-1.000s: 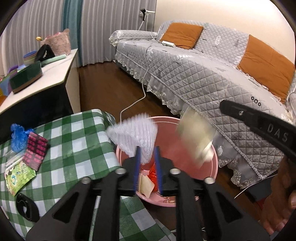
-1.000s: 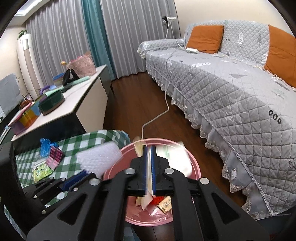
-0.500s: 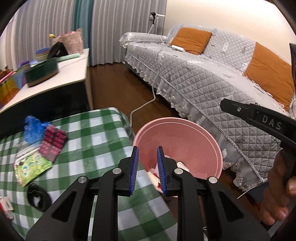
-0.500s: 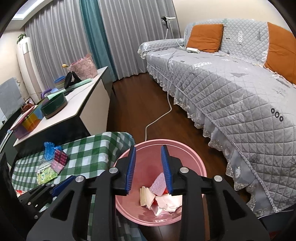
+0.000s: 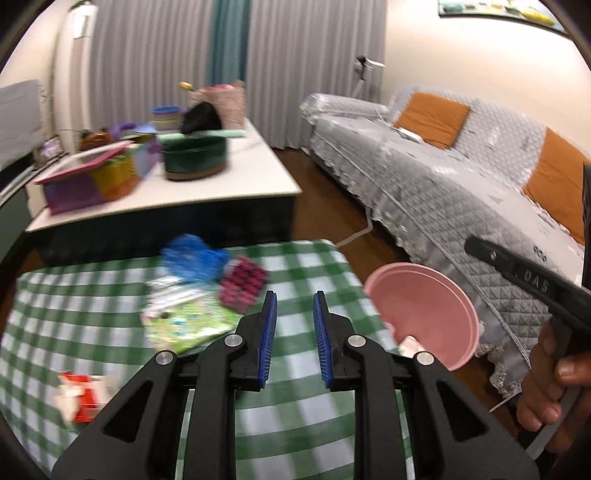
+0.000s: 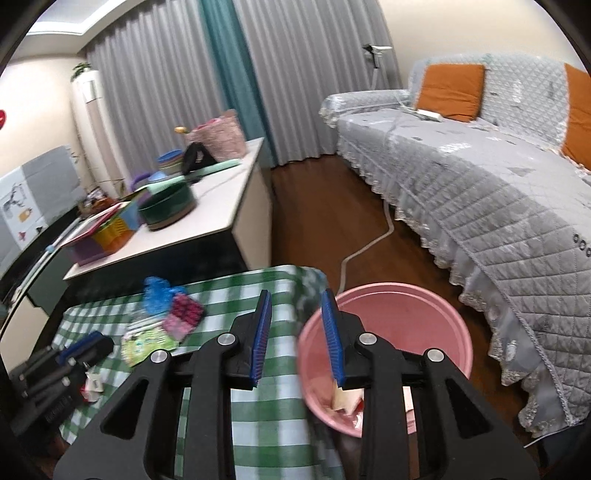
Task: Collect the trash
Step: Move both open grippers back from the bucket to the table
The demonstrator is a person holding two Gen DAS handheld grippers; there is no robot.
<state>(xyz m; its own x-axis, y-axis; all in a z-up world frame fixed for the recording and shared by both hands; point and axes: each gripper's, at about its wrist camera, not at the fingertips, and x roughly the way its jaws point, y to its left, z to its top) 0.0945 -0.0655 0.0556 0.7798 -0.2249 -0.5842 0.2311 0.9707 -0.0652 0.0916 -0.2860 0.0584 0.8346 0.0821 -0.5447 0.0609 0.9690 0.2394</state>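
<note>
- Left claw (image 5: 294, 334) hangs released and empty over the checked bench (image 5: 110, 306); right claw (image 6: 295, 334) likewise, straddling the pink bin's (image 6: 436, 295) rim.
- Wrappers (image 5: 192, 321) lie ahead-left of the left claw: approach low, pinch one piece squarely.

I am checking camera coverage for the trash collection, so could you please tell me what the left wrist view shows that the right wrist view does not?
Only the left wrist view shows a person's hand gripping the right hand-held gripper's handle, and a framed picture high on the wall.

Only the right wrist view shows crumpled scraps at the bottom of the pink bin, a tall white air conditioner, and the left hand-held gripper from outside.

Both share the green checked tablecloth, the blue bag, the pink blister pack, the green packet and the grey sofa.
</note>
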